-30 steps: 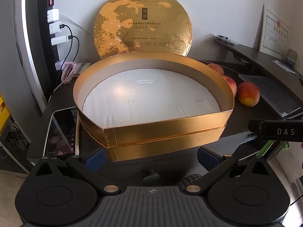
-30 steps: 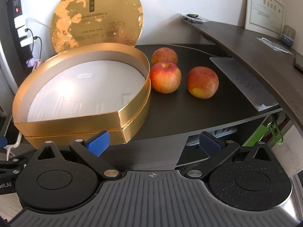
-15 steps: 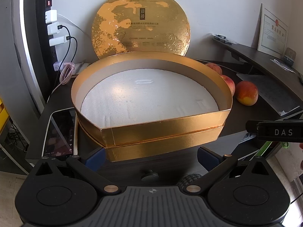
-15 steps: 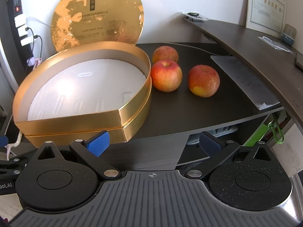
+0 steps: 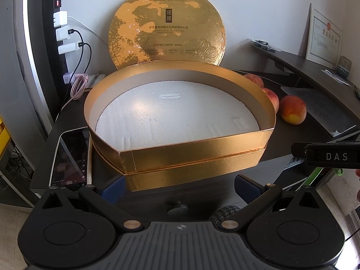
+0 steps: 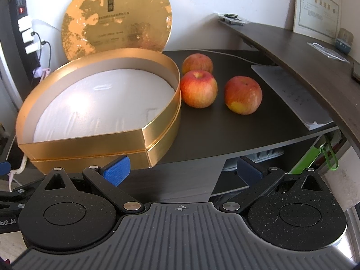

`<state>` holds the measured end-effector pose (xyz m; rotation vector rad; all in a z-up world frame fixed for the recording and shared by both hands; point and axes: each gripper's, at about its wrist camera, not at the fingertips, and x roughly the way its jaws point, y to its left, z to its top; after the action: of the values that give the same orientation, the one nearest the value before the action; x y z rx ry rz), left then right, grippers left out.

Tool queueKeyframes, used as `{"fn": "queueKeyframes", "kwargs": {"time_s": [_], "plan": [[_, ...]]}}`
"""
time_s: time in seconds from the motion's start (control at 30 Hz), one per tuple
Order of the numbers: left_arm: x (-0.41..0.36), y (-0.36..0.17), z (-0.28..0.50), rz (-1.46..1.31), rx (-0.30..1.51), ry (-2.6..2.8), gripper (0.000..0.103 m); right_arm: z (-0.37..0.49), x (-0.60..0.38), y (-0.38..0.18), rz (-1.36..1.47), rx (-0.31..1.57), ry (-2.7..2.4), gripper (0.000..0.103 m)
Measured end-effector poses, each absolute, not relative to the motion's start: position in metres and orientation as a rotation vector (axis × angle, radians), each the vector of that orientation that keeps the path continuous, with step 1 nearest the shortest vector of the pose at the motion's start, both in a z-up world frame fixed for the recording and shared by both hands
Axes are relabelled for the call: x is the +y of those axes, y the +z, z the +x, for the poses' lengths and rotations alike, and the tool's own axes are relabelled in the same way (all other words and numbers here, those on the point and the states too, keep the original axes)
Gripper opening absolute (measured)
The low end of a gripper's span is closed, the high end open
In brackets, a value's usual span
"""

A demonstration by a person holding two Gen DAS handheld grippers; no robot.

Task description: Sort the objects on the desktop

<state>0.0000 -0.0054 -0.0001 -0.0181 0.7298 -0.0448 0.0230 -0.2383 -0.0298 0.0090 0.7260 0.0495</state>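
**Spotter:** Where are your grippers?

**Me:** My left gripper (image 5: 178,185) and right gripper (image 6: 182,171) both hang off the tabletop's (image 6: 213,128) front edge, jaws wide and empty. Three apples (image 6: 198,89) sit right of the gold box (image 6: 144,139), the nearest one just beside its wall.

**Spotter:** Risks?

**Me:** I reckon apples roll. A glancing pad could send the outer apple (image 6: 243,95) off the front edge. The box overhangs slightly, so bumping it could tip it, and the phone (image 5: 69,157) lies beside it.
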Motion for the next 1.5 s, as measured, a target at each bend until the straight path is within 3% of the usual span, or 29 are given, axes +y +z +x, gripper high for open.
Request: {"fn": "queueKeyframes", "kwargs": {"time_s": [1.1,1.5], "plan": [[-0.007,-0.007,0.003,-0.049,0.775,-0.103,0.103,0.025,-0.245,-0.032,0.037,0.71,0.04,0.103],[-0.02,-0.005,0.004,0.019,0.76,-0.125,0.103,0.037,-0.263,-0.035,0.202,0.725,0.079,0.103]]}}
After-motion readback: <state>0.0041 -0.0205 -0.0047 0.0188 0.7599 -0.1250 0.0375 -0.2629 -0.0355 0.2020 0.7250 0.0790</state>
